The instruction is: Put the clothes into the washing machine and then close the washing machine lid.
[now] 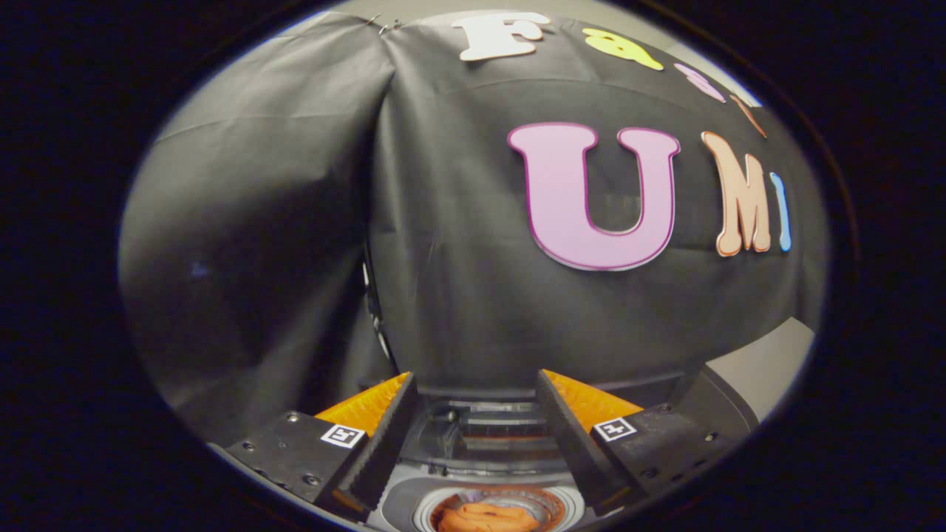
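Tongs (473, 428) spread wide, holding nothing; the gap between the fingers is bare, both fingers angled outward above the machine. Each finger carries a small square black-and-white marker on its upper face, a pattern rather than readable words.

Washing machine (480, 451) taken as landmark. Its round drum opening (497, 511) sits directly below the tongs, between the two fingers and a little nearer than their tips. Inside the opening lies the orange clothes (484, 519), bunched, low in the drum. Judgement: the cloth appears to be already dropped in, which would explain the open, empty tongs held clear above the drum.

Just beyond the opening, between the fingertips, the lid (491, 428) stands raised at the back of the machine, translucent and dark-framed, with an orange reflection low on it. Lid not yet closed; that step looks to be what remains. Tongs held high and facing the lid, plausibly to reach its top edge and bring it down.

Behind the washing machine, the black cloth wall (281, 244) of the booth hangs in folds. No brand or label legible on the machine itself.
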### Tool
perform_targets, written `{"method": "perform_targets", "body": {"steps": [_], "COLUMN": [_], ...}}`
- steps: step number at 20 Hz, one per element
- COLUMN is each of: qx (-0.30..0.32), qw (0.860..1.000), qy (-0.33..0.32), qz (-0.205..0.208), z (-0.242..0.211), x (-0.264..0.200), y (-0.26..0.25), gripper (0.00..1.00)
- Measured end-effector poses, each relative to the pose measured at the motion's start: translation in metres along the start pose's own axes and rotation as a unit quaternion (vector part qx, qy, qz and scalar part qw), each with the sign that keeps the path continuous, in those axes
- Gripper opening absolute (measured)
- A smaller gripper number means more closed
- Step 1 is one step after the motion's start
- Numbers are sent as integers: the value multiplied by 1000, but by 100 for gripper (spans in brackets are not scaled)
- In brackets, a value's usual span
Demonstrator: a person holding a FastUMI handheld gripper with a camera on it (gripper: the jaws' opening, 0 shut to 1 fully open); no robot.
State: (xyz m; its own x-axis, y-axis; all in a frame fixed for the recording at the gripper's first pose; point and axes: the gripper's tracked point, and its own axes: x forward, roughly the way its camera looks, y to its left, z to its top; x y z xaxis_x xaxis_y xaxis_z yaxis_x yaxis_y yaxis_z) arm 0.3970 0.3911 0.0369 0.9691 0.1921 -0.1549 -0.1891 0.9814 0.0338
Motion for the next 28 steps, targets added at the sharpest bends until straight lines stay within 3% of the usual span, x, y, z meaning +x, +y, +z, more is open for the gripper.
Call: {"method": "perform_targets", "body": {"steps": [5,12,14,16,18,28], "qx": [-33,-44,-44,4,-18,-14], "qw": [993,992,995,996,995,994], "qy": [-88,-47,-33,-36,-46,-61], "qz": [-70,-106,-88,-76,-81,-89], "z": [21,-28,-40,-47,-42,-41], "x": [32,70,76,78,74,72], "y": [-35,-58,-55,-56,-55,-57], "gripper": [96,95,94,95,96,96]}}
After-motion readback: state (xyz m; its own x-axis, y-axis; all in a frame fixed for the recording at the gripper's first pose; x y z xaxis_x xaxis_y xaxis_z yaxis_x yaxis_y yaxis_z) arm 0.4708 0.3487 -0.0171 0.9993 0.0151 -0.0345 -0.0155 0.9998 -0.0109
